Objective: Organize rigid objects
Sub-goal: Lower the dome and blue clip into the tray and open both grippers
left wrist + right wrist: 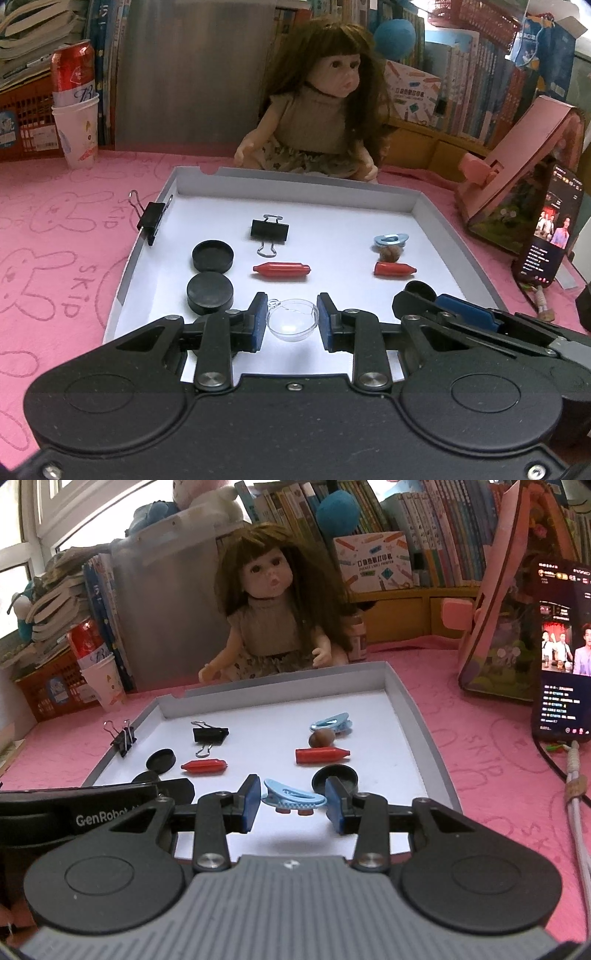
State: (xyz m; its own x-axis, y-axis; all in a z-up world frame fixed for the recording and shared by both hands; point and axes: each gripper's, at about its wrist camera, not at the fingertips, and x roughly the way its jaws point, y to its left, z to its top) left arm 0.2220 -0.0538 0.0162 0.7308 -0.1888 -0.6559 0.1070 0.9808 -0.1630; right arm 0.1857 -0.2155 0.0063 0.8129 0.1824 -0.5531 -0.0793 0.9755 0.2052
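A white shallow tray point(421, 203) point(399, 698) holds small objects. My left gripper point(291, 319) is open around a clear plastic half-dome point(292, 320) at the tray's near side. My right gripper point(291, 801) is open around a light blue clip point(291, 797). Also in the tray are two black round lids point(213, 255) point(209, 291), two red crayon-like pieces point(281, 270) point(393, 269), a black binder clip point(269, 230), a second blue clip point(390, 240) and a brown nut point(389, 253). Another binder clip point(151, 218) grips the tray's left rim.
A doll point(317, 107) sits behind the tray. A red can in a paper cup point(75, 107) stands at the back left. A pink box point(517, 162) and a lit phone point(546, 236) stand at the right. A black open lid point(334, 777) lies beside my right finger.
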